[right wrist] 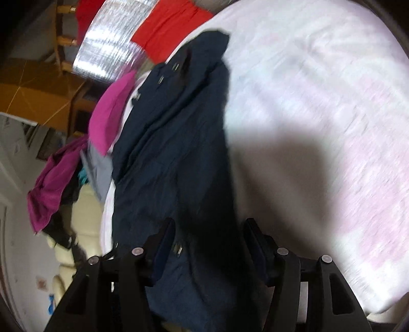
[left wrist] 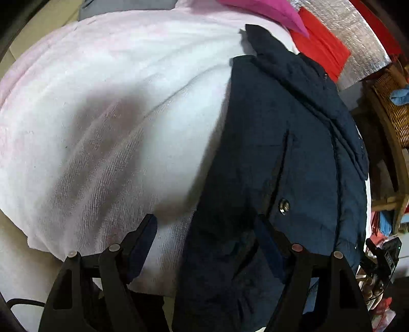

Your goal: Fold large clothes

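Note:
A dark navy jacket [left wrist: 294,158] with metal snaps lies lengthwise on a white and pale pink towel-covered surface [left wrist: 107,107]. My left gripper [left wrist: 204,229] is open above the jacket's near left edge, its right finger over the navy cloth and its left finger over the towel. In the right wrist view the jacket [right wrist: 173,158] runs up from the gripper, folded into a long strip. My right gripper [right wrist: 208,235] is open, its jaws spread on either side of the jacket's near end just above it. The right view is motion-blurred.
A magenta garment [left wrist: 271,10] and a red garment [left wrist: 319,43] lie at the far end by a silver foil mat [left wrist: 352,28]. A wicker chair [left wrist: 393,107] stands to the right. A purple garment [right wrist: 51,184] hangs off the left side.

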The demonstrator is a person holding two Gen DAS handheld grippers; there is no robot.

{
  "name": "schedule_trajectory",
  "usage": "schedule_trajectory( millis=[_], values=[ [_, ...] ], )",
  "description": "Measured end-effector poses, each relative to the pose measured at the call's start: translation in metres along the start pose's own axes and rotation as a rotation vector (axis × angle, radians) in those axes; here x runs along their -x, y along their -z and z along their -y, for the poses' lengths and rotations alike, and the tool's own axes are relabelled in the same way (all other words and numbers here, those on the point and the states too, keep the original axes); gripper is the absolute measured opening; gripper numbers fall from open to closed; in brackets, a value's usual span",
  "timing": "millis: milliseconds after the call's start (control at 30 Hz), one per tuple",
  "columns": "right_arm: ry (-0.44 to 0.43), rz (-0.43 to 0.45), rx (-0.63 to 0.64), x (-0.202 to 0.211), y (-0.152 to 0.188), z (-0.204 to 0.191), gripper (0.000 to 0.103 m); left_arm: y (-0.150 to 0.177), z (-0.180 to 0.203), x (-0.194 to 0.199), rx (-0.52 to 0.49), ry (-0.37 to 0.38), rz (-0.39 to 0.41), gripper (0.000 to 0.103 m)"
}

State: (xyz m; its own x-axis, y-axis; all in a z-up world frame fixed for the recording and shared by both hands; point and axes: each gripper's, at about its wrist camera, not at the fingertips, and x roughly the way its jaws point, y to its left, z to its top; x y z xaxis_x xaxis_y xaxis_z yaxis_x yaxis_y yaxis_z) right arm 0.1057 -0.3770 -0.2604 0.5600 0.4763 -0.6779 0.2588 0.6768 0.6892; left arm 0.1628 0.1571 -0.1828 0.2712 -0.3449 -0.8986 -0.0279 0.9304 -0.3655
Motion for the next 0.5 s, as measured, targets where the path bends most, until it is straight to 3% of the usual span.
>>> schedule_trajectory(
  millis=[133,333,433,467,500],
  values=[
    [0.014,-0.031,0.069,-0.002,0.014,-0.012,0.060,0.012,-0.003,0.001,0.019,0.102,-0.057,0.078],
    [0.026,-0.146,0.053,-0.005,0.045,-0.009,0.060,0.045,0.005,-0.003,-0.033,0.130,-0.139,0.077],
    [0.062,-0.198,0.063,-0.012,0.062,-0.003,0.062,0.055,0.012,-0.006,-0.073,0.108,-0.147,0.077],
    [0.060,-0.203,0.065,-0.015,0.065,-0.004,0.062,0.056,0.015,-0.006,-0.081,0.108,-0.140,0.073],
    [0.066,-0.201,0.077,-0.017,0.066,-0.007,0.062,0.057,0.018,-0.005,-0.091,0.114,-0.136,0.057]
  ],
)
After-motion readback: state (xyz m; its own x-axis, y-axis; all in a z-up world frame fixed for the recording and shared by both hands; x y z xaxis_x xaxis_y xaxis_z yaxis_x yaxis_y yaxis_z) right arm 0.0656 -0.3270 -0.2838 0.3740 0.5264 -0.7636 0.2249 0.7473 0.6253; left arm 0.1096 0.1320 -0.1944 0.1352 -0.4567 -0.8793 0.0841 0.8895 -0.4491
